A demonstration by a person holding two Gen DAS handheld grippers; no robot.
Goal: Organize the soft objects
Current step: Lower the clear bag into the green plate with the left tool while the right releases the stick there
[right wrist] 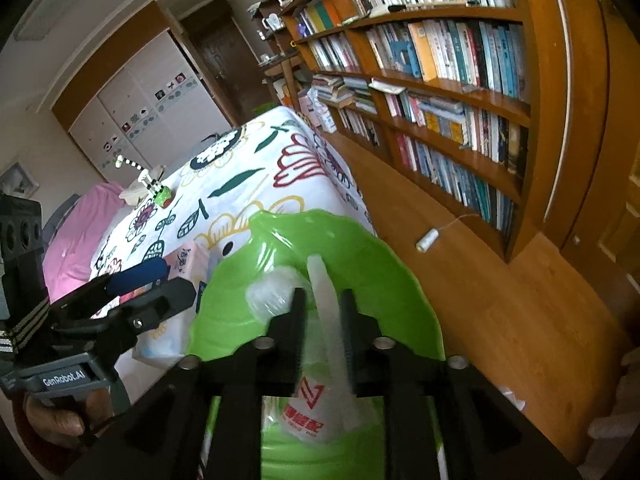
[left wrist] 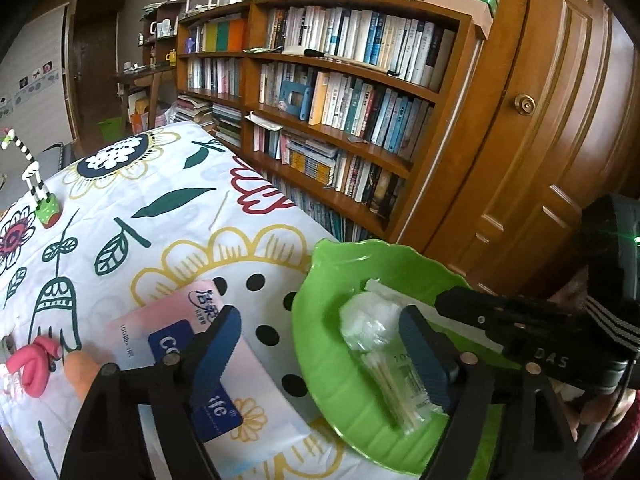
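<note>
We see left tongs (left wrist: 320,356) apart over bowl (left wrist: 320,392) rim, right tongs (right wrist: 322,316) barely apart w/ pack (right wrist: 326,320) between: may snag on withdrawal.

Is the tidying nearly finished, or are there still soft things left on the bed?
Partly done. The green bowl already holds a cotton ball bag and a cotton swab pack. The right gripper has a white packet between its fingers over the bowl. The left gripper is open and empty. Left on the flowered sheet: the tissue pack, a pink soft toy and an orange thing.
</note>
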